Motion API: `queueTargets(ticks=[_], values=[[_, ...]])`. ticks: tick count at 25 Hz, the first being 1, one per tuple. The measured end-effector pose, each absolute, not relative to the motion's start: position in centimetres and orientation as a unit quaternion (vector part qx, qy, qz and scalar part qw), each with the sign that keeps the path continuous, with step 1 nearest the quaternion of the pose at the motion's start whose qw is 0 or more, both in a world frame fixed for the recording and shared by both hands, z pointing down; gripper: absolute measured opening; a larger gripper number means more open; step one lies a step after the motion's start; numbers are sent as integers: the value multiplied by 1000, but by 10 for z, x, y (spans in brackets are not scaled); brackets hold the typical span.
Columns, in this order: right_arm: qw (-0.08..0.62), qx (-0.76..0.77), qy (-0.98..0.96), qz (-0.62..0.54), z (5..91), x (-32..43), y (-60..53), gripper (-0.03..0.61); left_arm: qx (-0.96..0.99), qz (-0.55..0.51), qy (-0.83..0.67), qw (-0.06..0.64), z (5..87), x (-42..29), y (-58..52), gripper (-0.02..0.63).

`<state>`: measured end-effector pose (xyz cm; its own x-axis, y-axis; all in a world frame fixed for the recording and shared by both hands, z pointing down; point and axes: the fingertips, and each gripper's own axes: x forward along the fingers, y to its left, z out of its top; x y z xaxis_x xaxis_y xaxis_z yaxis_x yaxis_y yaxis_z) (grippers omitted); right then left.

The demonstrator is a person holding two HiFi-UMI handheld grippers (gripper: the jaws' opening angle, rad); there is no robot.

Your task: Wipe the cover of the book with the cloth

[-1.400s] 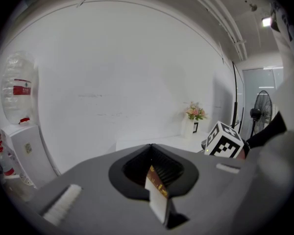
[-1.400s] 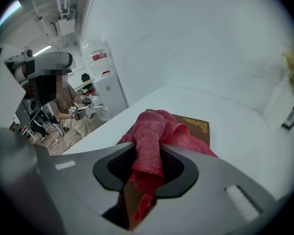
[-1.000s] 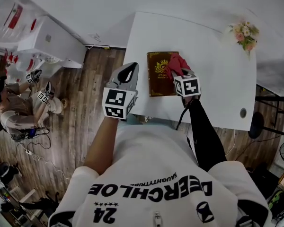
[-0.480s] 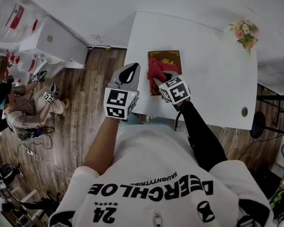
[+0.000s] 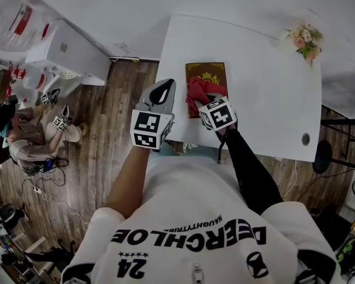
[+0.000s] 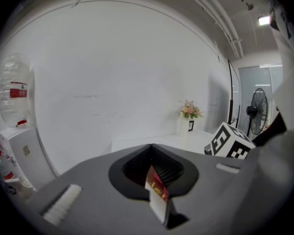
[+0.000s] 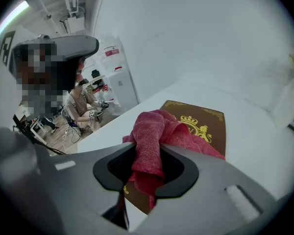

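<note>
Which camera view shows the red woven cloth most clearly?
The right gripper view: the red woven cloth fills the centre, pinched between the jaws, over the brown book. The head view shows it small, partly hidden; the left gripper view, at most a sliver.

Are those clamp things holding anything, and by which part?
The right hand-held gripper pinches the red cloth by a bunched fold. The left hand-held gripper is shut on nothing.
</note>
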<state>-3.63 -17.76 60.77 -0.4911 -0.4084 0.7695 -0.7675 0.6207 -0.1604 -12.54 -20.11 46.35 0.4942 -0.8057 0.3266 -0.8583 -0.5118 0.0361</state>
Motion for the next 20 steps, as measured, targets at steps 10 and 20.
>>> queueTargets(ticks=[10,20], values=[[339,441,-780,287,609,44,-181,101,866,131,-472,100,467,-108,-194,57],[305,416,-817,259,579,24,-177,101,866,131,-472,98,470,-95,-182,57]])
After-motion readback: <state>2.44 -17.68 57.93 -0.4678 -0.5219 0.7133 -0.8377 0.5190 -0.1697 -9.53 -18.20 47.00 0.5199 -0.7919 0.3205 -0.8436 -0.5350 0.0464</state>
